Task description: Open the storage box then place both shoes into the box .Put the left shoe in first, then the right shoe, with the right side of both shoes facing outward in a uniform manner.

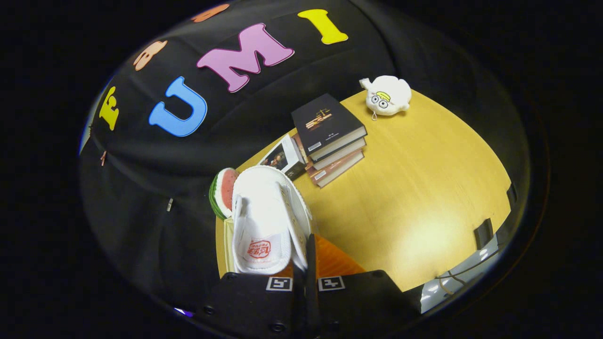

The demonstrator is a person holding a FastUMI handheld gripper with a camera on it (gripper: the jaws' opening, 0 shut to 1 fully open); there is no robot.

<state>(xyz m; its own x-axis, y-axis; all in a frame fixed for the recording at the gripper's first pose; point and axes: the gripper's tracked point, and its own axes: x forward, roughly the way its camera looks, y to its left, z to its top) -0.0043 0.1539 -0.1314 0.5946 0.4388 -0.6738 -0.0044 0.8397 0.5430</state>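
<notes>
In the gripper view one white shoe (266, 221) fills the space just ahead of the fingers, its opening and printed insole turned toward the camera and its toe pointing away toward the booth wall; it appears lifted and tilted against the yellow wooden table (424, 197), though the fisheye makes its height hard to judge; the gripper (305, 263) has its two fingers drawn nearly together, with only a thin dark gap between them, and they seem to pinch the shoe's side wall at its rim, beside the heel end; an orange ribbed surface (332, 261) shows just beyond the fingers, under the shoe, and whether it belongs to the storage box cannot be told; one watermelon-slice toy (221, 190) sits touching the far side of the shoe near its toe; beyond it lies one stack of books (330, 141), about four dark-covered volumes piled flat, with one more book (284, 157) lying tilted beside the stack's near corner; one white plush toy (387, 95) with round eyes rests at the table's far edge, well apart from the shoe and just beyond the books.
</notes>
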